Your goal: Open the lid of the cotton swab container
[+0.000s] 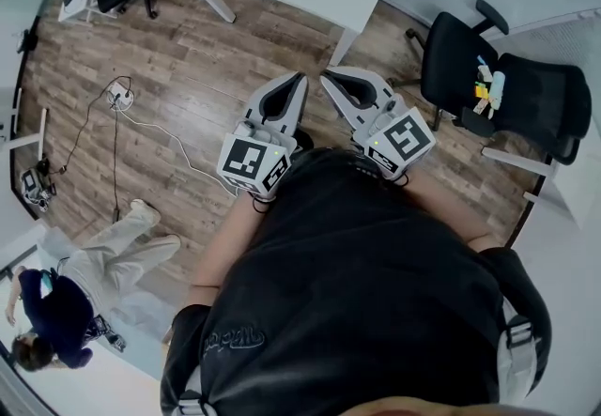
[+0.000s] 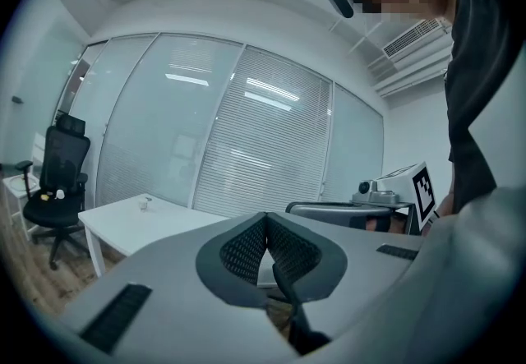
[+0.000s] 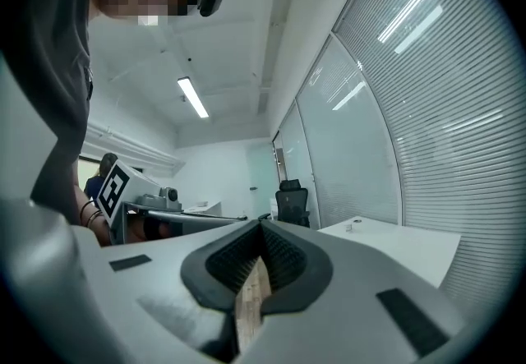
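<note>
Person standing on a wood floor [image 1: 188, 76], holding the left gripper [image 1: 300, 78] and right gripper [image 1: 327, 78] against the waist, tips angled toward each other. Both pairs of jaws are pressed together on nothing, probably an idle carry. The cotton swab container appears in no view.

The left gripper [image 2: 267, 216], jaws together and empty, points at blinds [image 2: 263, 140]; a white table [image 2: 131, 221] and black chair [image 2: 57, 182] stand left.

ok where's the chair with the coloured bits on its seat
Head view, upper right: the black chair stands on the wood floor, just right of the right gripper.
</note>
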Demonstrator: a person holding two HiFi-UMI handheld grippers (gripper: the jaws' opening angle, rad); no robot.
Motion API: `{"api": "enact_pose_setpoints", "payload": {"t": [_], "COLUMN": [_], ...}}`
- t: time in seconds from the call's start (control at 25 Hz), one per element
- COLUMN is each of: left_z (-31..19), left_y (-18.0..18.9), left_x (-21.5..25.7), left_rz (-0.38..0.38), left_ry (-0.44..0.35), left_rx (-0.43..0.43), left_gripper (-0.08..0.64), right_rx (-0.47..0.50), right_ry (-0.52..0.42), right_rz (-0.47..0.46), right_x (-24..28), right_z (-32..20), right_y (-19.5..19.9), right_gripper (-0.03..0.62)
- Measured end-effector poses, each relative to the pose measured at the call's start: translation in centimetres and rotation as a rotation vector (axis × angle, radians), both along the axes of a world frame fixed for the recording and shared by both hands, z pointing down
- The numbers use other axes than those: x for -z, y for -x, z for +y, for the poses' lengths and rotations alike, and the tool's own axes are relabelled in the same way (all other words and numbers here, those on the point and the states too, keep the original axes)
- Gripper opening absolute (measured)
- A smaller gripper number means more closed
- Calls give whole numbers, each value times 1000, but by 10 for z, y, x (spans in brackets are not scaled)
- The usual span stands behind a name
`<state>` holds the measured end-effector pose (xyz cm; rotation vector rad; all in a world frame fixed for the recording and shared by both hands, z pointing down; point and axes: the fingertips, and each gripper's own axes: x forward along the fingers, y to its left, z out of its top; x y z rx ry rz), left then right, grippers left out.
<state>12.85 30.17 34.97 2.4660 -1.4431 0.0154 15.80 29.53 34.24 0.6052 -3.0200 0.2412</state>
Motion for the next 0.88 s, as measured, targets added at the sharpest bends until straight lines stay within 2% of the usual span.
{"api": "enact_pose_setpoints", "payload": {"t": [0.44, 0.64, 0.88], "left_z": [-47, -53, -59], "left_y": [108, 132, 141], "left_x": [25, 20, 11], "left_rz": [-77, -50, -43], "left_ry": [-48, -35, -10], "left_rx": [-32, -39, -48], "left_gripper": [15, 15, 15], "right_rx": [1, 23, 46], "right_ry": [-18, -29, -22], "right_rz": [-16, 7, 16], "right_x": [22, 22, 16], "right_z": [-53, -53, -65], "right_y": [116, 143, 158], "right_gripper": [21, 21, 21]}}
